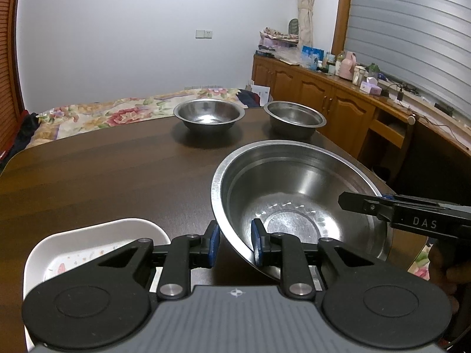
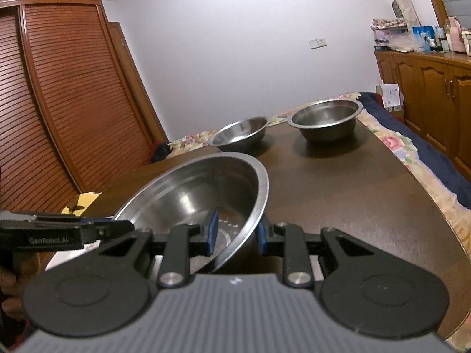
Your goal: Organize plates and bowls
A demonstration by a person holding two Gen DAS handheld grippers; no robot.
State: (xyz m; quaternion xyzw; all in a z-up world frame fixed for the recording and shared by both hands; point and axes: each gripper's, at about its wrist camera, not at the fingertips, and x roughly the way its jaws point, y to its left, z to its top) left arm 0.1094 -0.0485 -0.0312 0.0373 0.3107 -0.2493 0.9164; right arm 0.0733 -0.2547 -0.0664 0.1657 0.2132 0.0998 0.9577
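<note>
Left tool (image 1: 234, 242) pinching the near-left rim of the large steel bowl (image 1: 297, 194), one blue pad outside the wall, one inside. Just left of that tool, on the tabletop (image 1: 103, 170): a white plate (image 1: 88, 235). Ahead of both tools, near the far edge: two smaller steel bowls (image 1: 209, 114), (image 1: 294, 117), side by side and apart. Right tool (image 2: 237, 231) clamping the opposite rim the same way, bowl tipped between the two. Likely step: carrying it to nest or stack. Best done by levelling both tools together, keeping the squeeze even, moving at one pace, lowering squarely. Thin, slick rim; apt to slip if either side twists.
</note>
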